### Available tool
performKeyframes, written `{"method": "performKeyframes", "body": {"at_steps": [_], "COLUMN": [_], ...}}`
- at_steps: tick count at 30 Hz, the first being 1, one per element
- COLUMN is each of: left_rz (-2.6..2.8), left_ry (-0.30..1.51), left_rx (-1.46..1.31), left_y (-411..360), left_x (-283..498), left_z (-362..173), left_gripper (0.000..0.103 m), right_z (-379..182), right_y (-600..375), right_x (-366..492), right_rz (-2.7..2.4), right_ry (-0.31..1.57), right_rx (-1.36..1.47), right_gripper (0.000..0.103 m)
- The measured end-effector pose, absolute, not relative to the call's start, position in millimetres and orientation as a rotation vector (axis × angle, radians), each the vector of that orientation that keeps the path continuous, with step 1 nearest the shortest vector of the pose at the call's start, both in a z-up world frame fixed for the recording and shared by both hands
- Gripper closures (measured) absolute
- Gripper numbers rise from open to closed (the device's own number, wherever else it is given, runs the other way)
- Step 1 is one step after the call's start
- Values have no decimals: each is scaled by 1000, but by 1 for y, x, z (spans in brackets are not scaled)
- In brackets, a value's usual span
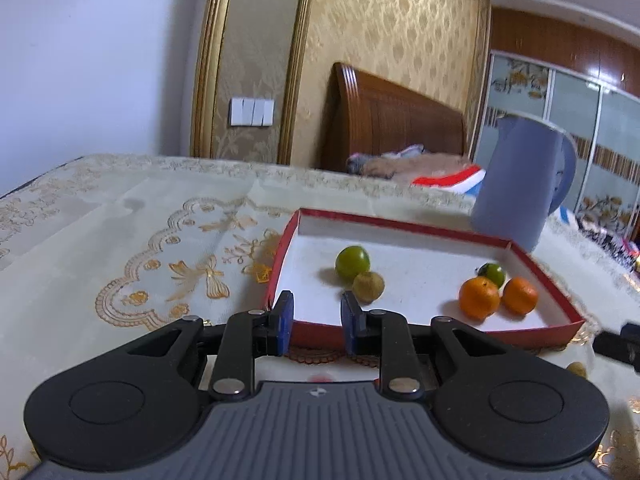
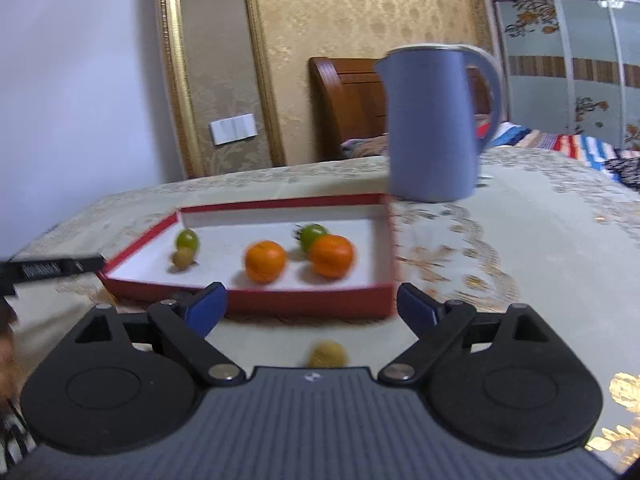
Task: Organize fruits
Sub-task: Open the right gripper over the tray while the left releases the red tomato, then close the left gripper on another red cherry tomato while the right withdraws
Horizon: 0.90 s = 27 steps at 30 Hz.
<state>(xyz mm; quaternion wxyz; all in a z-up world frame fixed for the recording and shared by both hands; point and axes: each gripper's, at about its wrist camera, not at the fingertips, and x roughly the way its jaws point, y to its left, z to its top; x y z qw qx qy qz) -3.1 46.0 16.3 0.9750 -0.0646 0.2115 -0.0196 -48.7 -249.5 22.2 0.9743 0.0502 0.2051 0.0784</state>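
Note:
A shallow red box (image 1: 424, 229) (image 2: 304, 304) with a white floor holds two oranges (image 1: 479, 298) (image 2: 265, 261), two green fruits (image 1: 352, 261) (image 2: 187, 239) and a small brownish fruit (image 1: 368, 286) (image 2: 182, 258). Another small brownish fruit (image 2: 327, 354) lies on the tablecloth outside the box, between my right gripper's arms; it also shows in the left wrist view (image 1: 577, 369). My left gripper (image 1: 316, 322) is partly open and empty at the box's near left corner. My right gripper (image 2: 312, 310) is wide open and empty in front of the box.
A tall blue kettle (image 2: 434, 120) (image 1: 520, 176) stands just behind the box's right side. The table has a cream embroidered cloth (image 1: 140, 240). A wooden bed headboard (image 1: 392, 120) and striped bedding (image 2: 580, 148) lie beyond the table.

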Motion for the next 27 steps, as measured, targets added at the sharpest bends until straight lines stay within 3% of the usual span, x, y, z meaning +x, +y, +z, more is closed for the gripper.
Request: {"method": "performKeyframes", "body": {"at_steps": [7, 19, 27], "left_rz": [-101, -112, -64], "left_ry": [485, 570, 606], "left_rx": [-103, -159, -5], "left_y": [38, 77, 48], "left_x": [-7, -60, -50], "left_z": [11, -9, -11], "left_gripper": [78, 77, 75], "right_z": [5, 4, 1], "right_y": [-281, -275, -280], "right_x": [-47, -49, -49], "right_rz": [123, 130, 133], "right_ry": [502, 479, 496], "right_rx": [169, 141, 176], "right_gripper": [12, 6, 5]}}
